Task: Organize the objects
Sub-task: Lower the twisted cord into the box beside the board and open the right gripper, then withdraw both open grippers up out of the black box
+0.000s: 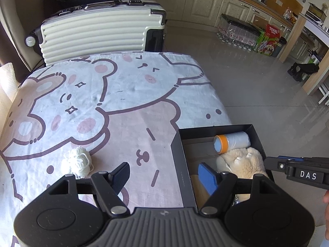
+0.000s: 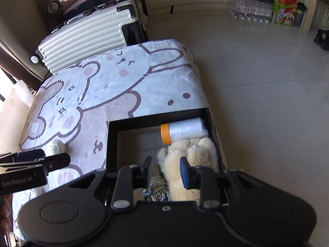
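Note:
A black open box (image 2: 112, 144) sits at the near right corner of the bear-print table. Inside lie a plastic-film roll with an orange end (image 2: 185, 130), a cream plush toy (image 2: 193, 156) and a braided cord (image 2: 157, 185). My right gripper (image 2: 166, 167) hovers above the box, over the toy and cord, its jaws a little apart and pressing on nothing. A white yarn ball (image 1: 79, 162) rests on the cloth left of the box. My left gripper (image 1: 164, 177) is open and empty, straddling the box's left wall (image 1: 181, 164), with the yarn just left of its fingers.
A cream ribbed suitcase (image 1: 98, 33) stands beyond the table's far edge. The cloth (image 1: 123, 94) between yarn and suitcase is bare. The table drops off to the tiled floor (image 1: 257, 86) on the right. Bottle packs and cartons (image 1: 267, 39) line the far cabinets.

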A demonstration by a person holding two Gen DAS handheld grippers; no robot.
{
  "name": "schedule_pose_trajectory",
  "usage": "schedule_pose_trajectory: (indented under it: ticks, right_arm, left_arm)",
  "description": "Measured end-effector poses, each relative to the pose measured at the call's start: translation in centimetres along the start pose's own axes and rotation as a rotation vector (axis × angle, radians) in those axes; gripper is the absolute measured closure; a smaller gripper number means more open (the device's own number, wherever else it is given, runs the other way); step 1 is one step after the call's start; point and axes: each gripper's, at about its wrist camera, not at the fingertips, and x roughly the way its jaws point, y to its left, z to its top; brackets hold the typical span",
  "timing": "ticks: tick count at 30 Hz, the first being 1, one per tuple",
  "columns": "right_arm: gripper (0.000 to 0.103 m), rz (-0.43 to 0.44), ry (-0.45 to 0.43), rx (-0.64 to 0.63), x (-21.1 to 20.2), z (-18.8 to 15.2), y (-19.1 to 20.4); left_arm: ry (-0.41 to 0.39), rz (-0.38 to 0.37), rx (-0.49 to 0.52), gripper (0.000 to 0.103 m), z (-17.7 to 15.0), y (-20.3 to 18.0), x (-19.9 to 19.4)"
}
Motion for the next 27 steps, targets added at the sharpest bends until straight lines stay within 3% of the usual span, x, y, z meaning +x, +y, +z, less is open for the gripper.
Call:
schedule_pose_trajectory:
  ticks: [8, 18, 27]
  right_arm:
    - [0.073, -0.038, -0.095, 0.021, -2.6, -0.9, -0.9]
    - [0.067, -0.065, -0.143, 0.038, -4.5, -2.1, -1.5]
    - [0.056, -0.101, -0.172, 0.026, -5.7, -3.0, -1.7]
  left_arm:
    - [-0.032, 0.012, 0.011, 0.029, -0.2, -0.3, -1.3]
    - [-0.046, 0.025, 0.033, 0.028, -1.0, -0.8, -2.6]
    - [-0.061, 0.046, 0.046, 0.016, -1.6, -1.3, -3.4]
